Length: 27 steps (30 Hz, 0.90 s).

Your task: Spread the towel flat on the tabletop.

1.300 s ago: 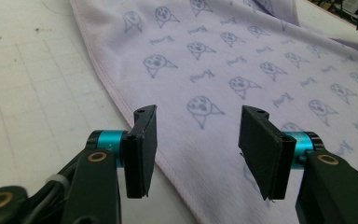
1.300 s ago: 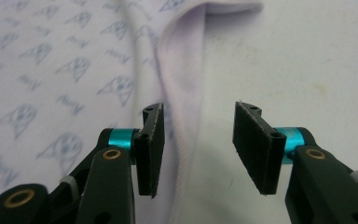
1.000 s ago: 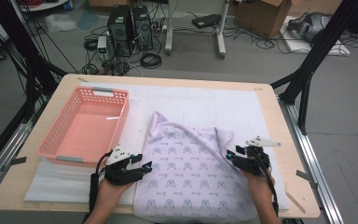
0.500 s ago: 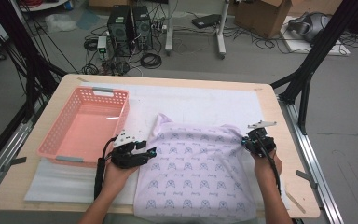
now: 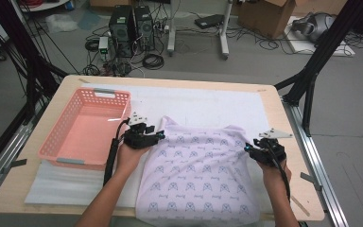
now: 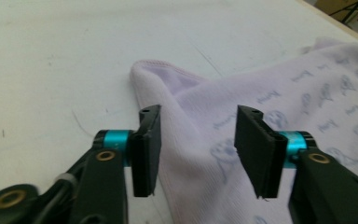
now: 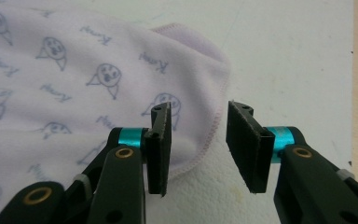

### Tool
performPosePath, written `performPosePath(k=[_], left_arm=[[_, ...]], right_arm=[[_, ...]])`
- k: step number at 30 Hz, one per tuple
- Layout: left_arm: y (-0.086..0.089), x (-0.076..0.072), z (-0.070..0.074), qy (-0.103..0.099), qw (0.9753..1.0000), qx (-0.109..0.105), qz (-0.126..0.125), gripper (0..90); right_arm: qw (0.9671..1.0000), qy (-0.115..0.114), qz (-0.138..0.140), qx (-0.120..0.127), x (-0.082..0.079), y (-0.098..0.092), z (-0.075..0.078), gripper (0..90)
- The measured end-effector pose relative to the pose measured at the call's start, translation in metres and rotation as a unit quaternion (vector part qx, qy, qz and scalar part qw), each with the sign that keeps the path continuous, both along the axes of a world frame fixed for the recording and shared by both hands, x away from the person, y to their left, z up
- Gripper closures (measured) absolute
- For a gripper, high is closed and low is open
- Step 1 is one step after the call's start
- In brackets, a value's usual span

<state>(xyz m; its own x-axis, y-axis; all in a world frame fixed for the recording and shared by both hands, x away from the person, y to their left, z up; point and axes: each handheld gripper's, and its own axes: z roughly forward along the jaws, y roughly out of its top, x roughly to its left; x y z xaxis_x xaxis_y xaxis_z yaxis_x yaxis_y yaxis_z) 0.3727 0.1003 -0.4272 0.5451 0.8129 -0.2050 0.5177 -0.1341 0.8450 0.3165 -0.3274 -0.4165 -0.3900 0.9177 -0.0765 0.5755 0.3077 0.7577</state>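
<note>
A pale lilac cloth (image 5: 199,177) printed with small cat faces lies spread on the white mat, its near edge hanging over the table front. My left gripper (image 5: 160,135) stands open at the cloth's far left corner; in the left gripper view the cloth (image 6: 214,126) lies between and under the jaws of the left gripper (image 6: 198,149). My right gripper (image 5: 246,147) stands open at the cloth's right edge. In the right gripper view the hemmed cloth edge (image 7: 200,116) runs between the parted jaws of the right gripper (image 7: 198,144).
A pink plastic basket (image 5: 56,144) sits empty on the table's left side, close to my left hand. A white mat (image 5: 203,104) covers most of the wooden table (image 5: 283,113). Black frame legs, cables and computer cases stand on the floor beyond.
Both grippers have moved away from me up the cloth's sides, drawing it flatter and wider. The jaws now stand open over the cloth's edges.
</note>
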Motion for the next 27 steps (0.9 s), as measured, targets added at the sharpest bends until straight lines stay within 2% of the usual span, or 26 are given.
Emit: performPosePath(k=[1,5,9,11,13,15,17,18,19,23,25,26,27], left_arm=[[0.000,0.005,-0.001,-0.003,1.0000,0.000,0.004,55.4],[-0.001,0.025,-0.004,0.005,0.9995,0.021,0.021,65.8],[-0.004,0.041,-0.005,0.009,0.9977,0.046,0.049,72.1],[-0.006,0.045,-0.011,0.009,0.9970,0.050,0.059,72.5],[-0.007,0.049,-0.020,0.029,0.9961,0.053,0.064,70.6],[-0.011,0.051,-0.024,0.039,0.9961,0.041,0.068,63.5],[-0.014,0.052,-0.024,0.035,0.9967,0.023,0.069,57.0],[-0.015,0.051,-0.024,0.036,0.9968,0.021,0.068,53.8],[-0.017,0.051,-0.025,0.034,0.9968,0.028,0.067,51.5],[-0.022,0.049,-0.024,0.020,0.9975,0.047,0.049,50.2],[-0.030,0.045,-0.024,-0.001,0.9964,0.080,0.029,54.5],[-0.036,0.043,-0.023,-0.009,0.9947,0.102,0.013,58.7],[-0.040,0.042,-0.023,-0.015,0.9935,0.113,-0.002,64.1]], right_arm=[[1.0000,0.000,0.002,0.007,-0.002,0.000,-0.001,58.9],[0.9996,-0.004,0.021,0.017,-0.008,0.000,-0.005,58.5],[0.9990,-0.009,0.033,0.027,-0.011,0.000,-0.003,58.2],[0.9988,-0.010,0.035,0.034,-0.011,0.001,-0.002,58.0],[0.9986,-0.010,0.036,0.037,-0.011,0.001,-0.002,57.8],[0.9985,-0.014,0.038,0.036,-0.011,0.000,-0.002,57.7],[0.9985,-0.011,0.037,0.039,-0.012,-0.001,-0.002,57.7],[0.9984,-0.013,0.038,0.040,-0.012,-0.002,-0.003,57.7],[0.9984,-0.014,0.037,0.041,-0.012,-0.002,-0.003,57.6],[0.9982,-0.011,0.038,0.046,-0.012,-0.002,-0.003,57.3],[0.9983,-0.012,0.037,0.043,-0.011,-0.001,-0.004,57.3],[0.9983,-0.008,0.037,0.045,-0.010,0.000,-0.004,57.0],[0.9982,-0.010,0.038,0.045,-0.009,0.000,-0.005,56.9]])
